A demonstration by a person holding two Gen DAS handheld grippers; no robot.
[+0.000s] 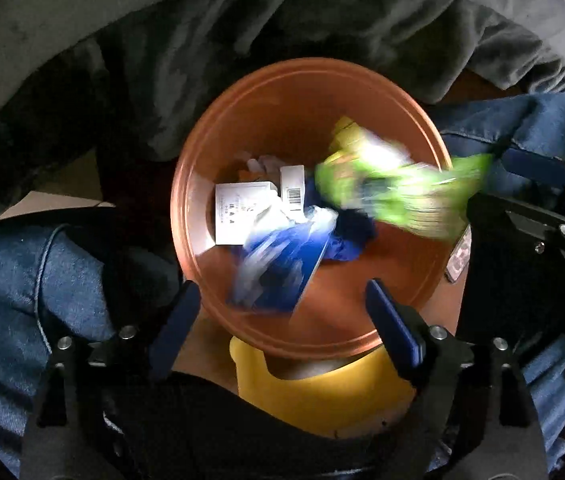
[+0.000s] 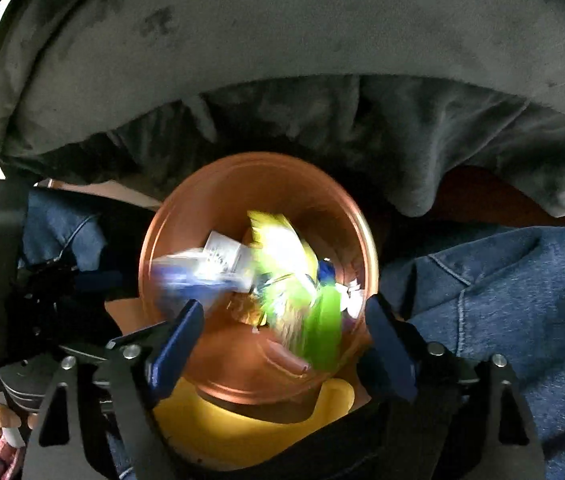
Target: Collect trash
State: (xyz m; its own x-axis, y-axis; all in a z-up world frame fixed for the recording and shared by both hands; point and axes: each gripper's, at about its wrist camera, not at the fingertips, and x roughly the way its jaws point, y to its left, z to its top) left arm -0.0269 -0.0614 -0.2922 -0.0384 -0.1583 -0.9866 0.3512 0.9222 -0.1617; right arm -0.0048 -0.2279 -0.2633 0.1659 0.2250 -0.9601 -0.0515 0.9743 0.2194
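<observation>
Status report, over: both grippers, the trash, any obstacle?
Left gripper open, empty, above orange bin. Right gripper open, empty. Green wrapper and blue packet blurred over the bin; boxes inside. No obstacle visible.

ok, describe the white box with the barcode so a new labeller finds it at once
Start at the round orange bin between the person's jeans-clad knees. Inside it, among the trash near the middle, a small white box stands just right of a larger flat white box and left of the blurred green wrapper. It alone shows a black barcode on its face.
</observation>
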